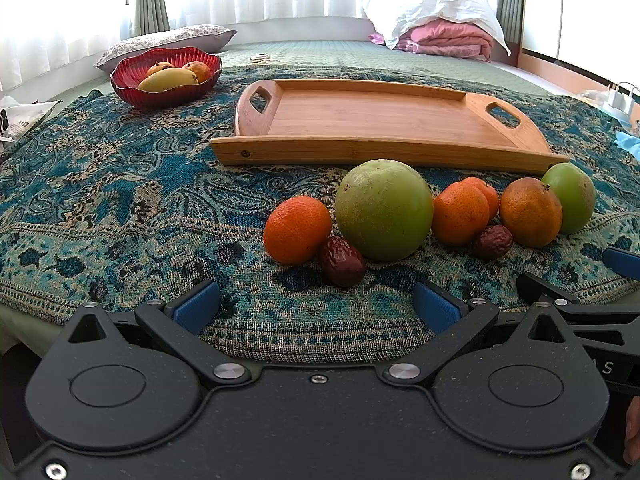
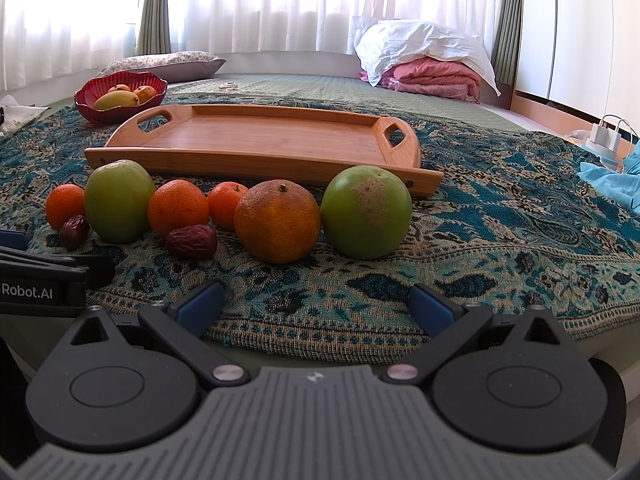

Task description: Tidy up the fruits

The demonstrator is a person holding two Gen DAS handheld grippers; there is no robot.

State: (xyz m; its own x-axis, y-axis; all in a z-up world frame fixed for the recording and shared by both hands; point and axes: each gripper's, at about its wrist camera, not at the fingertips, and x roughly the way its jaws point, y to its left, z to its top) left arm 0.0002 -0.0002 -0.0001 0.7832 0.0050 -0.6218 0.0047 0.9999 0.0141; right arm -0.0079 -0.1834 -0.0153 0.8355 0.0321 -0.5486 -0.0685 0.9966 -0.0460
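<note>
While both tongs hang released and empty short of the fruit row, I judge the first pick is the step in hand. From my left tongs (image 1: 316, 308), a date (image 1: 342, 261) lies at 12 o'clock, touching an orange (image 1: 297, 229) at 11 and a green fruit (image 1: 384, 209) at 1. From my right tongs (image 2: 316, 306), a mottled orange (image 2: 277, 221) sits at 11 o'clock and a second green fruit (image 2: 366, 212) at 1. The tray (image 2: 260, 136) stands empty behind the row at 12; the red bowl (image 2: 120, 98), at 10, already holds fruit. All rest on a patterned cloth (image 2: 500, 216) on the bed. Procedure: take end fruit first, straddle its widest part, close gently, lift straight. Round fruit will probably roll if nudged.
</note>
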